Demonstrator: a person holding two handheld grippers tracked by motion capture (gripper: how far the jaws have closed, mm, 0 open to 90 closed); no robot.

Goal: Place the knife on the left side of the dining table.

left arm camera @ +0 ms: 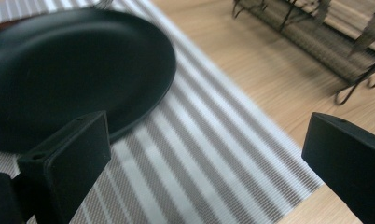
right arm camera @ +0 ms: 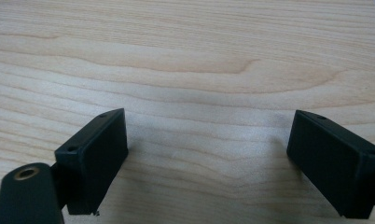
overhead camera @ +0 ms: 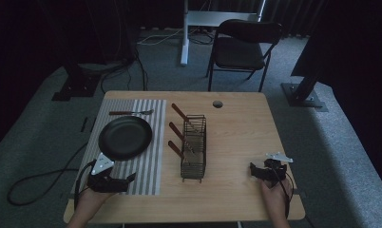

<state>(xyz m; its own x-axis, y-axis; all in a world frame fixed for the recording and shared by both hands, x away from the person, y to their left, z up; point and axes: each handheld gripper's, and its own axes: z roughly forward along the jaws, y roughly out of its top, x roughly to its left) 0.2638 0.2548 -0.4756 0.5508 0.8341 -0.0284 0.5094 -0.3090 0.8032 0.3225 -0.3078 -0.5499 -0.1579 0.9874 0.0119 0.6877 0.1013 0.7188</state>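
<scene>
Surroundings: wooden table on grey carpet; black folding chair beyond the far edge; white stand leg further back; dark cable looping on the floor at left.
Table hole: small round grommet near the far edge, right of centre.
Placemat: striped mat on the left half of the table, long side running from near edge to far edge.
Plate: black round plate flat on the mat, near its middle; in the left gripper view, close ahead of the left jaw.
Fork: brown-handled fork on the far end of the mat, lying crosswise, tines toward the right.
Rack: black wire rack at table centre, just right of the mat, long axis running near to far.
Rack contents: three brown-handled utensils leaning in it, handles tilted up and out to the left, over the gap between rack and mat; metal ends inside the wires, kind not clear.
Left gripper: at the near left corner over the mat's near end, pointing right; jaws spread wide, holding nothing.
Right gripper: near right part of the table over bare wood, well apart from the rack, pointing left; jaws spread wide, holding nothing.
In the way: nothing between either gripper and the rack but open tabletop.
</scene>
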